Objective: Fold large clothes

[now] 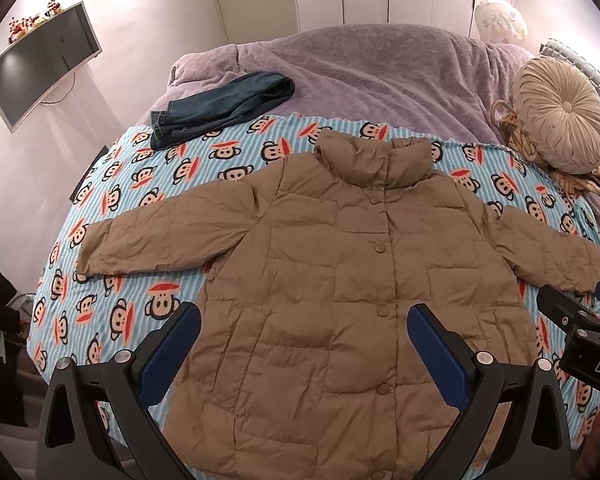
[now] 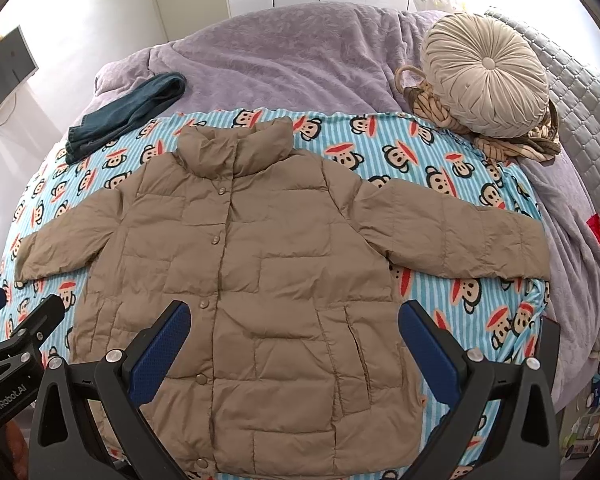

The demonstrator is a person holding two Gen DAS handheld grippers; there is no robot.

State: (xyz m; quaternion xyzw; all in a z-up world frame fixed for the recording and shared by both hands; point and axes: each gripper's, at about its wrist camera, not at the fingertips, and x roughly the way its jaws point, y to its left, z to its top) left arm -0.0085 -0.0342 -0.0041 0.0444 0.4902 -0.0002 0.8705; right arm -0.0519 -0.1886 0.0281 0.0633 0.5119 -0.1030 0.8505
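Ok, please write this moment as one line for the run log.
stage: before first fold | jacket: flat, buttoned, sleeves spread, on monkey-print blanket | left gripper: open, empty | right gripper: open, empty

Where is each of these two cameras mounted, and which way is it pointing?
Left wrist: on the left tool, facing forward over the tan jacket on the bed; its open fingers frame the jacket's lower left half, and the right tool shows at the edge.
Right wrist: on the right tool, facing the same way over the jacket's right half.
Shared: jacket, jeans, round cushion.
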